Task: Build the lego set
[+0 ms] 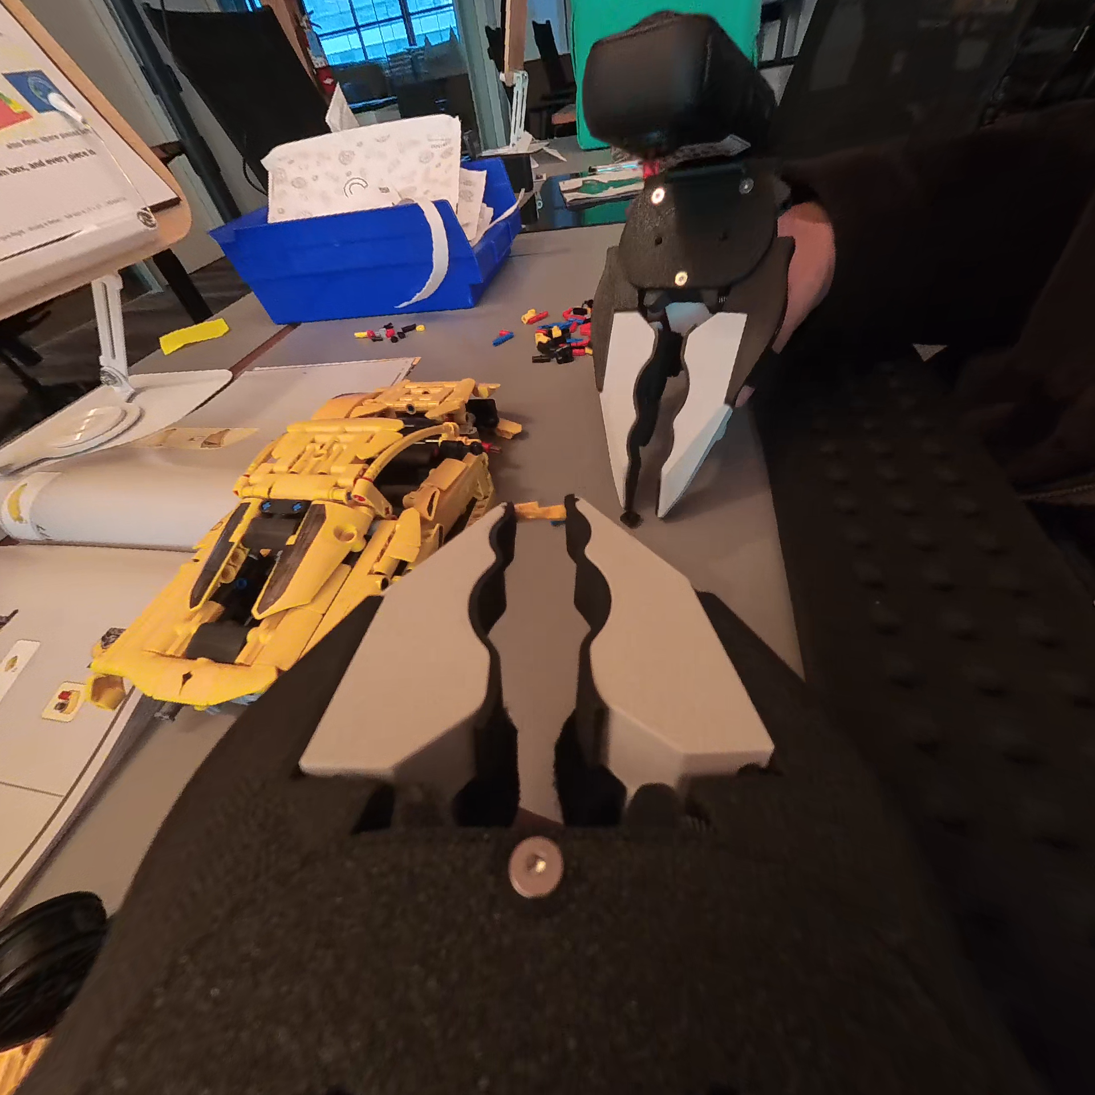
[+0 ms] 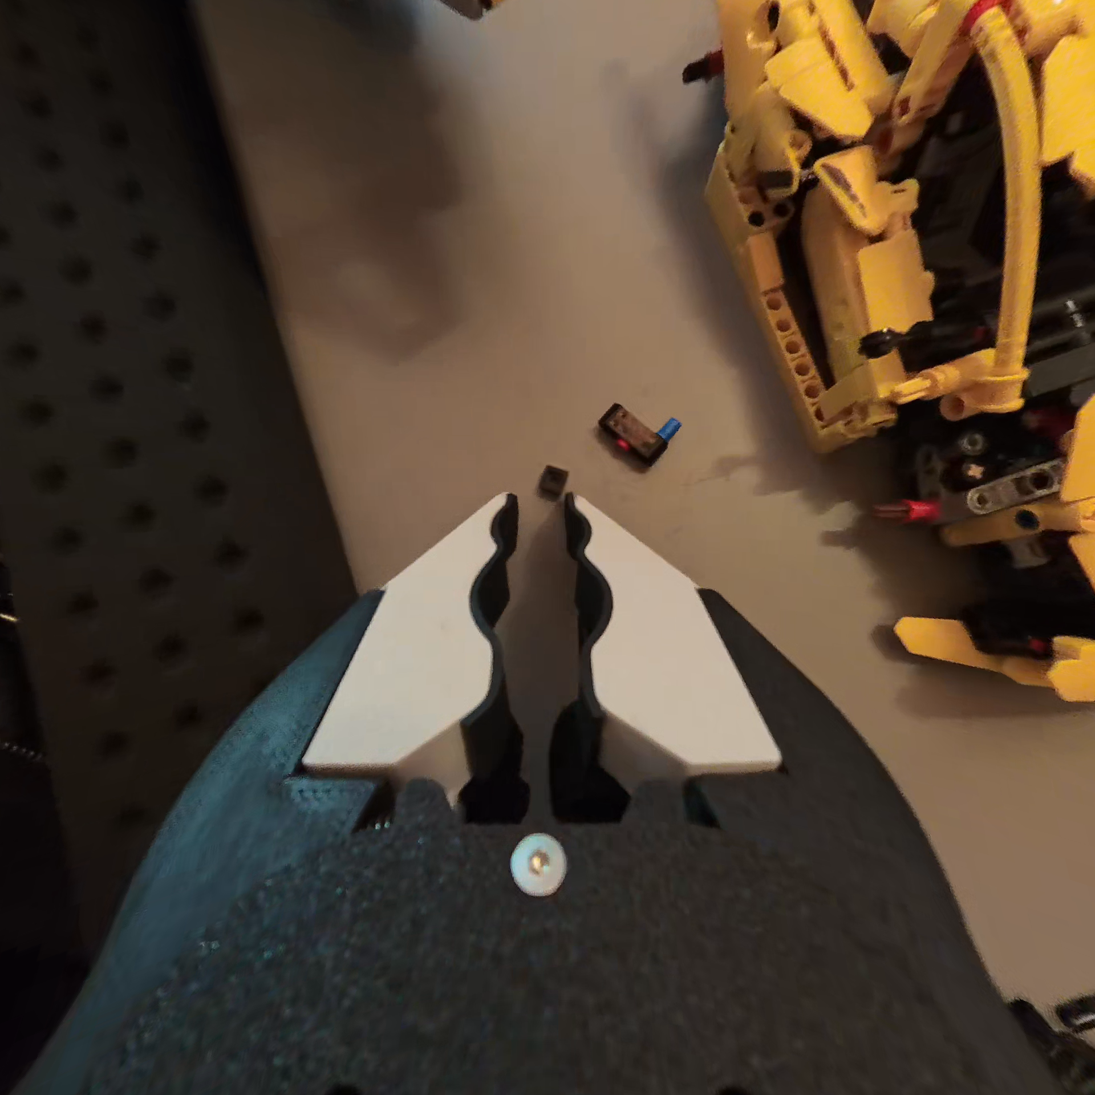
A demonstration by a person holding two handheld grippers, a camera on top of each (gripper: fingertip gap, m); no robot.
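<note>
black and tiny, the square piece (image 2: 554, 477) lies on the worktop (image 2: 474, 237) just off the right gripper (image 2: 540, 503), whose jaws are slightly parted and empty; a careless nip could flick it away. the left gripper (image 1: 538, 514), also part-open and empty, hovers beside the yellow car (image 1: 308, 533).

Yellow lego car (image 1: 308, 533) with black panels; blue bin (image 1: 367, 261); grey desk (image 1: 711, 545); tongs white-fingered with black wavy pads; red, blue, yellow loose pieces (image 1: 557, 335).

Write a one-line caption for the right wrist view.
Open right claw poised over a tiny dark piece beside the yellow Lego car.
</note>
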